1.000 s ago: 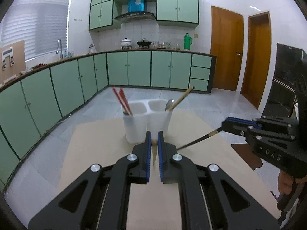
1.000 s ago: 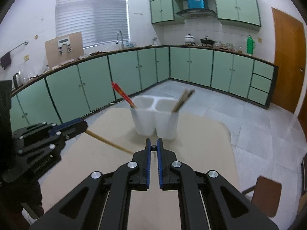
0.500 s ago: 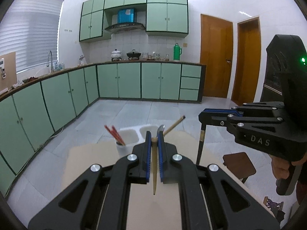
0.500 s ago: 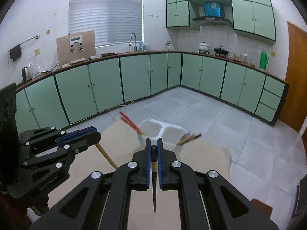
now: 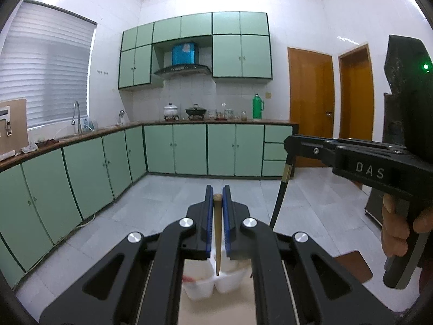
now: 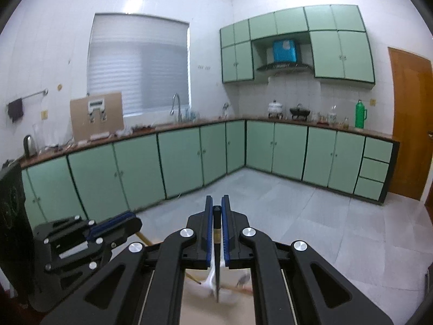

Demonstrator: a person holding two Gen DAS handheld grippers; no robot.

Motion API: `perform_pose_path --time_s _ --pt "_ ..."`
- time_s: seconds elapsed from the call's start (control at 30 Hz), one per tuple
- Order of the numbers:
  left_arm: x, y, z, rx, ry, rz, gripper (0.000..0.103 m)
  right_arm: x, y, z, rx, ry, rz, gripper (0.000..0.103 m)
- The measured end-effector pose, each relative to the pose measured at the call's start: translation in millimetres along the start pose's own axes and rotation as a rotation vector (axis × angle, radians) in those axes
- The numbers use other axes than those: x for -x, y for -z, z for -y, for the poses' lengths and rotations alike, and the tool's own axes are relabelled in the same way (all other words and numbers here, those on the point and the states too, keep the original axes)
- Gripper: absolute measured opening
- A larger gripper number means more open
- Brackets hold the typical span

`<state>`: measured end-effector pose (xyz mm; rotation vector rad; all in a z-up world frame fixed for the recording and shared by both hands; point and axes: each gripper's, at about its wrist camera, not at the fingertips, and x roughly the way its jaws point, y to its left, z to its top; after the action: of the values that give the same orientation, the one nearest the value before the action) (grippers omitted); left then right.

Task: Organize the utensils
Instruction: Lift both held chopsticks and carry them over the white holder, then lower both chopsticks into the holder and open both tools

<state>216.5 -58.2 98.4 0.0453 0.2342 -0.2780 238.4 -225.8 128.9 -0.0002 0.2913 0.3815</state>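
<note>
"What just changed?"

"I lifted both sticks high above the white two-cup plastic holder (image 5: 213,281). My left gripper (image 5: 217,211) pinches the tan wooden chopstick (image 5: 217,243); my right gripper (image 6: 215,216) pinches the black chopstick (image 6: 216,260). Next, I think, they go in."

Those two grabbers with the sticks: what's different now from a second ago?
Both rose. The left gripper lifted its wooden chopstick and the right gripper its black chopstick until they hang tip-down above the white holder. Both stayed clamped shut, and the holder kept its place on the table.
</note>
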Motion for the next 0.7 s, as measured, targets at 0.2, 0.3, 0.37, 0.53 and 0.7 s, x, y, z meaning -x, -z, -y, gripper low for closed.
perform_pose_path --time_s 0.2,0.3,0.37,0.53,0.7 --pt "-42.7 6.1 -5.7 -0.006 -0.025 -0.026 0.006 -39.7 1.5 8.9 -0.016 0.016 0.012 0.006" --pt "-66.2 18.6 -11.4 -0.008 -0.035 -0.060 0.006 -60.4 13.7 12.7 -0.020 0.023 -0.007 0.006" --pt "-80.1 27.8 -17.1 -0.002 -0.038 -0.085 0.006 -75.5 24.8 16.9 -0.031 0.022 -0.028 0.006" --pt "-108.1 50.7 -32.8 0.019 -0.040 -0.151 0.006 -100.9 49.2 25.5 -0.048 0.029 -0.078 0.006" --pt "-125.8 66.8 -44.2 0.025 -0.038 -0.202 0.006 -117.5 68.8 27.7 -0.052 0.033 -0.135 0.006"
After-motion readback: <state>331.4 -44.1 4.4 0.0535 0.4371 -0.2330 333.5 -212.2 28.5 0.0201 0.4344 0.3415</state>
